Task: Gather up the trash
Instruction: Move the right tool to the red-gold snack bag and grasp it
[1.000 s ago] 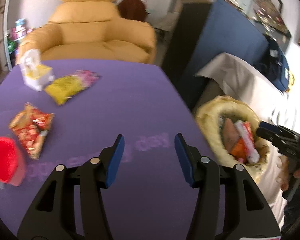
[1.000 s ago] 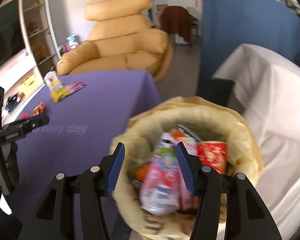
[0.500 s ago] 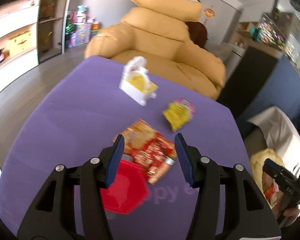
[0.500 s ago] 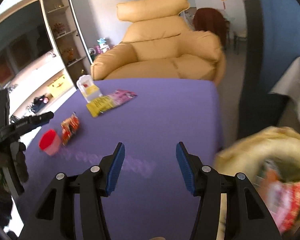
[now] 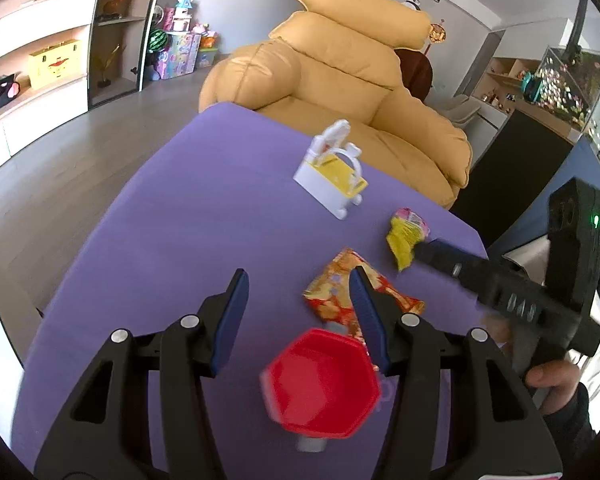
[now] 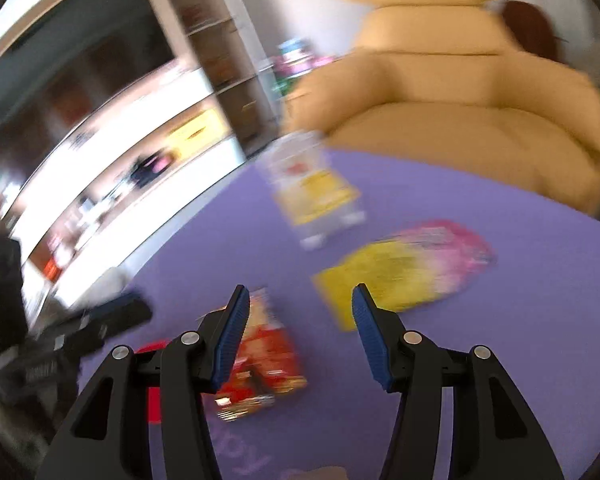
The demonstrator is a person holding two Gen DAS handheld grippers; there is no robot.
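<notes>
Trash lies on a purple table (image 5: 172, 232). A red hexagonal cup (image 5: 322, 386) sits just below my open left gripper (image 5: 298, 304), with nothing between the fingers. A red and gold snack packet (image 5: 332, 296) lies under its right finger. Farther off are a yellow and pink wrapper (image 5: 404, 236) and a white and yellow carton (image 5: 334, 174). My right gripper (image 6: 298, 320) is open and empty above the table; the red packet (image 6: 266, 356) lies at its left finger, the yellow and pink wrapper (image 6: 404, 272) just beyond. In the left wrist view the right gripper's body (image 5: 500, 284) reaches over the yellow wrapper.
A yellow leather armchair (image 5: 340, 76) stands behind the table's far edge. Shelves with toys and boxes (image 5: 60, 60) line the left wall. A dark blue partition (image 5: 540, 184) stands at the right. The right wrist view is blurred by motion.
Both grippers swung left, away from the trash bag toward the table's litter. The red cup and red packet now sit close under my left gripper. The right gripper has come over the table.
</notes>
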